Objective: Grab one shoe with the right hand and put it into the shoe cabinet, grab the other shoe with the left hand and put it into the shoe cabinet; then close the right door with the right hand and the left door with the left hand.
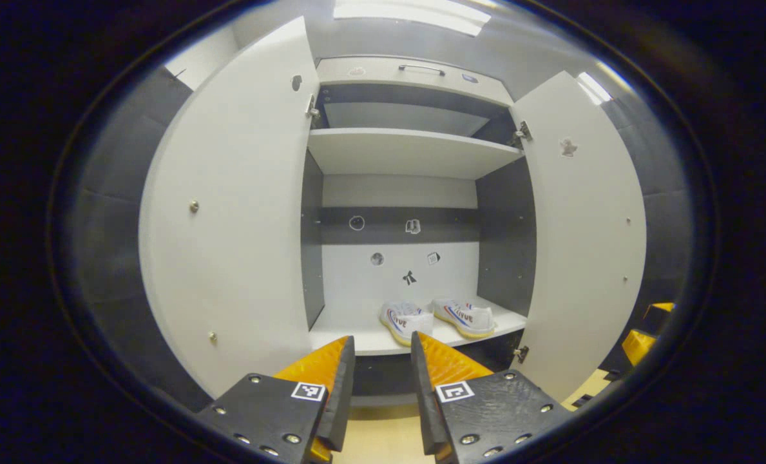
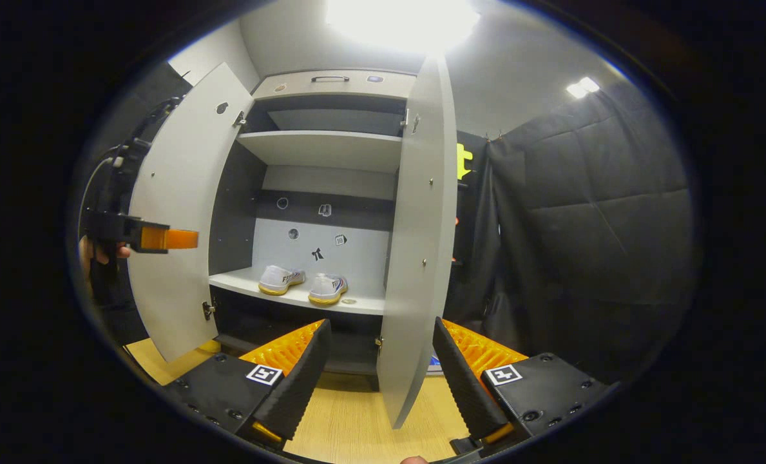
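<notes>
Tall white-and-grey shoe cabinet (image 1: 408, 154), both doors swung open. Pair of white canvas shoes with yellowish soles, one (image 1: 406, 320) beside the other (image 1: 465, 316), on the lower white shelf (image 2: 292, 293); their side markings too small to make out. Left white door (image 1: 228, 219) and right white door (image 2: 418, 245), the latter seen nearly edge-on. Left gripper (image 1: 383, 361): jaws parted, empty. Right gripper (image 2: 379, 361): jaws spread wide either side of the right door's lower edge, contact uncertain. Drawer at the top (image 1: 415, 71) curved by lens distortion.

Blurred lettering on both shoes (image 1: 437, 318), perhaps "LIVUE"
</notes>
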Tool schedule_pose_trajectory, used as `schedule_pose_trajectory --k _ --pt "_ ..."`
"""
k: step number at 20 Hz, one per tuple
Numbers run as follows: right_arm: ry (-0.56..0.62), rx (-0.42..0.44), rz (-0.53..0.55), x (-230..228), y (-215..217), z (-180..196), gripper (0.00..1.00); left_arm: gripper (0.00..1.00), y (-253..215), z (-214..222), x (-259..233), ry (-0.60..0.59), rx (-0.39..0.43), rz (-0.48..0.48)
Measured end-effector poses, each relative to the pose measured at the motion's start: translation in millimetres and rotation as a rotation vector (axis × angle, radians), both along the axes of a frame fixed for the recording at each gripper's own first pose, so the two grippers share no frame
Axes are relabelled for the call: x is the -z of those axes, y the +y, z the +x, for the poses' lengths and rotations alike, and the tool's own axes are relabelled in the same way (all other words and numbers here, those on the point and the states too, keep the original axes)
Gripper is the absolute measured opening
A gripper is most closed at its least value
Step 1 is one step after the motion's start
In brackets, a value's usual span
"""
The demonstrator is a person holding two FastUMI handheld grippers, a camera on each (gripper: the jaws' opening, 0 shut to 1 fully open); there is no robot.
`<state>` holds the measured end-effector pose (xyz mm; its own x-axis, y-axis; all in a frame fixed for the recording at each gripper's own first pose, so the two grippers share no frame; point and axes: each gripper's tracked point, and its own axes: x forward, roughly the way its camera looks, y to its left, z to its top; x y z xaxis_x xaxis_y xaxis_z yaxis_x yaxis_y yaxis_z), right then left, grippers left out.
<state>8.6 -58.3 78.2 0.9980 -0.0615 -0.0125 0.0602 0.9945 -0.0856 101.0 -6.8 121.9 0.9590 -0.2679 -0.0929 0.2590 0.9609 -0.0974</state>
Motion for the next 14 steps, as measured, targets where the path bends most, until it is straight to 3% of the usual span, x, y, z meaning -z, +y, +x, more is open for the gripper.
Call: schedule_pose_trajectory --k 7,11,14 --pt "-0.02 0.038 0.016 -19 -23 -1 0.98 0.48 33 -46 8 0.018 -0.044 -0.019" --pt "-0.03 0.072 0.034 -32 -44 -6 0.99 0.45 59 -70 13 0.007 -0.095 0.048" --pt "-0.031 0.117 0.042 -39 -68 -5 0.98 0.49 72 -81 18 0.024 -0.109 0.06"
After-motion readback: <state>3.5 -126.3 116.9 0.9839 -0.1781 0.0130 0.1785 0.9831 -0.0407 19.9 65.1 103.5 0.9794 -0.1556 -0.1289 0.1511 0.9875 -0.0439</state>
